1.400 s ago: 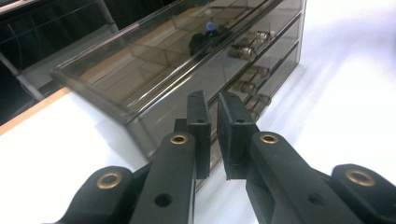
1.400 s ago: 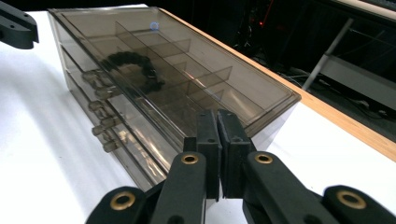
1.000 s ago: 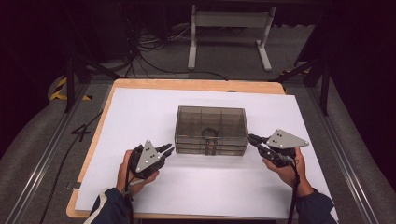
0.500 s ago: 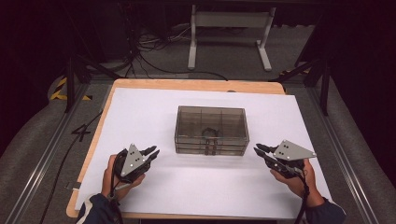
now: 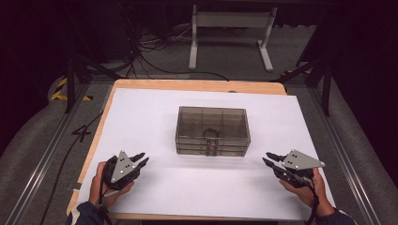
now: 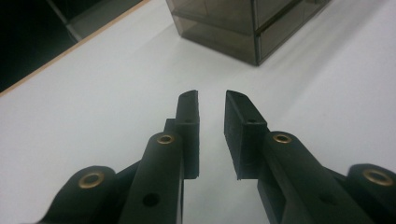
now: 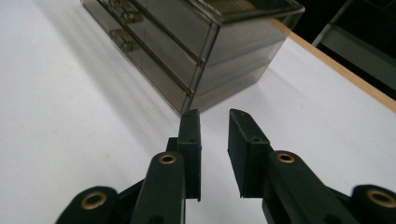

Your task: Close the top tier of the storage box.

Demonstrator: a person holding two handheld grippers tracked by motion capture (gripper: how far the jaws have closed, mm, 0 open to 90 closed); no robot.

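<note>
Left gripper: rests low over the white sheet, held in the left hand. Jaws stand slightly apart and have just been opening; nothing lies between them.
Left fingertips: clear of the sheet surface ahead; they point toward the near left corner of the box.
Storage box: smoky transparent plastic with divided compartments on top and two shallow drawers on the near face. It sits ahead of both grippers, between them and well apart from each.
Drawer pulls: small tabs at the middle of the near face, one above the other.
Handling estimate: rigid, thin-walled, probably light; smooth plastic is likely slippery and may slide on the sheet when pushed or pulled.
Hold points: grip a drawer pull to open a drawer; brace the opposite end wall to stop the box from sliding.
Right gripper: held in the right hand, aimed at the near right corner of the box. Jaws slightly parted, just opening, empty.
</note>
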